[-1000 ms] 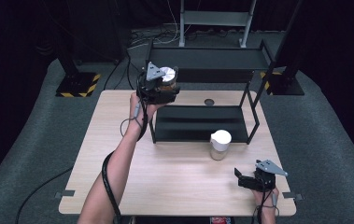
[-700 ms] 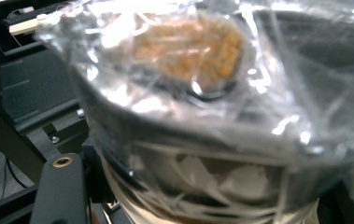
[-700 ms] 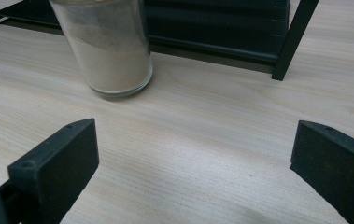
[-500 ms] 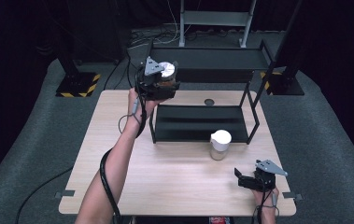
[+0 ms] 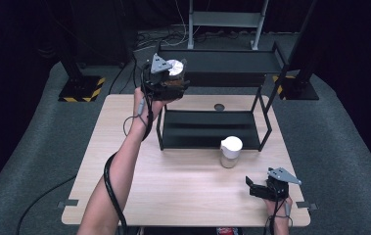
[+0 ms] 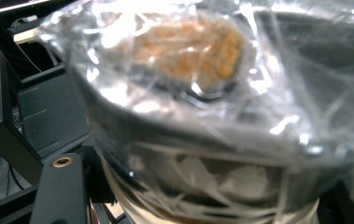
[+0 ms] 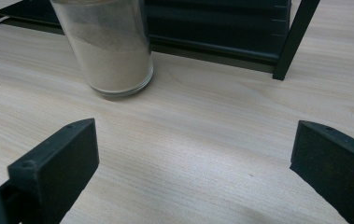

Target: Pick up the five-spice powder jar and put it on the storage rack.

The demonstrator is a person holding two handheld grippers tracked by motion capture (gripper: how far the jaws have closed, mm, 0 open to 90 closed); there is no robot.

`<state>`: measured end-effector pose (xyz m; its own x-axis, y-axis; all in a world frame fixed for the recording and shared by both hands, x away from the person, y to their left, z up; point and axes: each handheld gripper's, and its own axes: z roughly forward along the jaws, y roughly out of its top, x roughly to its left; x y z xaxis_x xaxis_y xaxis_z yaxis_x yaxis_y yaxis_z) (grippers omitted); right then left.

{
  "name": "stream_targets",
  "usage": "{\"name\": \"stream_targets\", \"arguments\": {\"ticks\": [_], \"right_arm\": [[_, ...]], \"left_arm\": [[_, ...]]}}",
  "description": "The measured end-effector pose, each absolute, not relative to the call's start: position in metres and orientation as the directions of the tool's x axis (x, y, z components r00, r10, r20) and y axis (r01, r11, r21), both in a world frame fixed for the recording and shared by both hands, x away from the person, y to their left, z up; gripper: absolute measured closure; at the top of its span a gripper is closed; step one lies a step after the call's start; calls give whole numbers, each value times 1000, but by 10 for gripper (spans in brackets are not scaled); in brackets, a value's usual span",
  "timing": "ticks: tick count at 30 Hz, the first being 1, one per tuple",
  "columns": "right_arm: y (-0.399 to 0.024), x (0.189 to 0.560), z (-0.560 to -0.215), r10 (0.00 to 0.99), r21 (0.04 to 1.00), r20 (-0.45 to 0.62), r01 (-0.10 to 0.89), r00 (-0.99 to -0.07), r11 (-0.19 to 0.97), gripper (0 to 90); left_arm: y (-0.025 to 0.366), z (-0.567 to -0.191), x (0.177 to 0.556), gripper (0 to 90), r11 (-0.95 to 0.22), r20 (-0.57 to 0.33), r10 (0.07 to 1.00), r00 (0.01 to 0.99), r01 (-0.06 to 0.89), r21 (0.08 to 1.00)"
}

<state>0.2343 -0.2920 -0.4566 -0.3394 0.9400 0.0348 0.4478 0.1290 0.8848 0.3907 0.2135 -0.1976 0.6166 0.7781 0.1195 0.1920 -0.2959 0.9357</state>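
Observation:
My left gripper point(image 5: 172, 82) is raised at the left end of the black rack's top shelf point(image 5: 232, 61), shut on a jar point(image 5: 175, 68) with a silvery top. In the left gripper view this jar point(image 6: 198, 107) looms close, wrapped in crinkled clear film, with one black jaw at the lower left. A second jar point(image 5: 231, 152), white-lidded and holding tan powder, stands on the table in front of the rack. My right gripper point(image 5: 252, 187) rests low near the table's front right corner, open and holding nothing. In the right gripper view point(image 7: 193, 149) the powder jar point(image 7: 109, 51) stands ahead and to the left.
The two-level black rack stands at the back middle of the wooden table point(image 5: 173, 196); its lower shelf point(image 5: 207, 128) is bare. A small dark disc point(image 5: 219, 106) lies on the table behind it. A rack leg point(image 7: 293, 37) stands ahead of the right gripper. Cables trail from both grippers.
The left hand has lifted the wrapped jar slightly higher, toward the rack's top shelf. The right gripper has stayed where it was.

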Motion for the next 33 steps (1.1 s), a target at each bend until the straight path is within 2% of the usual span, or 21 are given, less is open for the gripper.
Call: {"name": "stream_targets", "arguments": {"ticks": [33], "right_arm": [[-293,234,-457,941,886,42,448,-335,120,0]], "left_arm": [[209,-167,397,305,-279,120,786,607,175,944]]}}
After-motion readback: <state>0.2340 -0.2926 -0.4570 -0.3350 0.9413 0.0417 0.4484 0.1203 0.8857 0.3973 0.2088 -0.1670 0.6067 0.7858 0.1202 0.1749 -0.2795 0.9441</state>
